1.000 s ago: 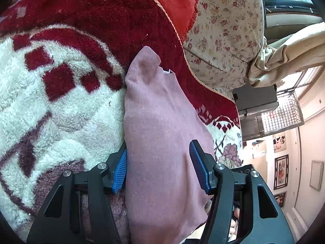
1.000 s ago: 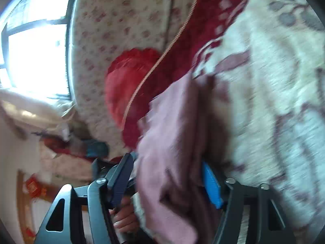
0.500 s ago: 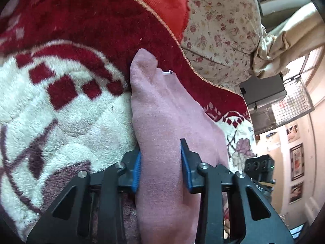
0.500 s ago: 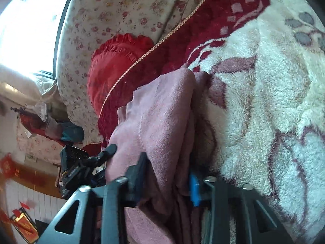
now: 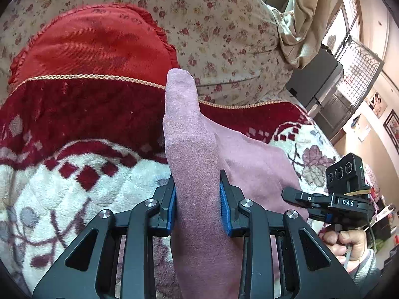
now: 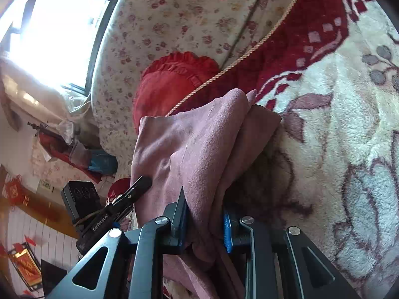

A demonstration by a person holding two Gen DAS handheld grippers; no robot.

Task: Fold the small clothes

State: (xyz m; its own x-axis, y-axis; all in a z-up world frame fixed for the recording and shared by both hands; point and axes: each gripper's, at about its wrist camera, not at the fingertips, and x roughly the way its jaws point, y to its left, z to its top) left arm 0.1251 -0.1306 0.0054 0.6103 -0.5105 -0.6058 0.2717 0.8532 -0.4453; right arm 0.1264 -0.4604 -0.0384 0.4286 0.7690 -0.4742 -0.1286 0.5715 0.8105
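Seen from the left wrist, the left gripper (image 5: 198,201) clamps its blue pads (image 5: 172,204) tight on a doubled ridge of a dusty-pink garment (image 5: 192,154), the fabric standing up between the fingers and rising clear of the plush red-and-cream blanket (image 5: 74,179) that serves as the folding surface. The far tip of the ridge reaches up against the floral sofa back (image 5: 219,25), just right of a ruffled red cushion (image 5: 92,44); the rest of the cloth slopes down to the right toward the right gripper (image 5: 299,196), whose black finger lies at the garment's near right edge with the person's hand (image 5: 349,241) on the handle below. The raised, pinched hold looks chosen to keep an edge taut so that it can be carried over the rest of the cloth. From the right wrist, the right gripper (image 6: 204,221) is likewise nearly closed on a bunched hem of the same pink garment (image 6: 199,144), several layers crowded between its fingers, with one flap hanging to the right over the blanket (image 6: 336,137). The left gripper (image 6: 139,186) enters from the left, its fingertip touching the cloth's left side. Both claws hold opposite edges of one piece, seemingly so the fabric hangs between them and can be laid down in a fold; the garment is partly lifted, partly resting on the blanket, near the red cushion (image 6: 172,82) and the sofa back (image 6: 174,12). The fold appears under way, not finished.
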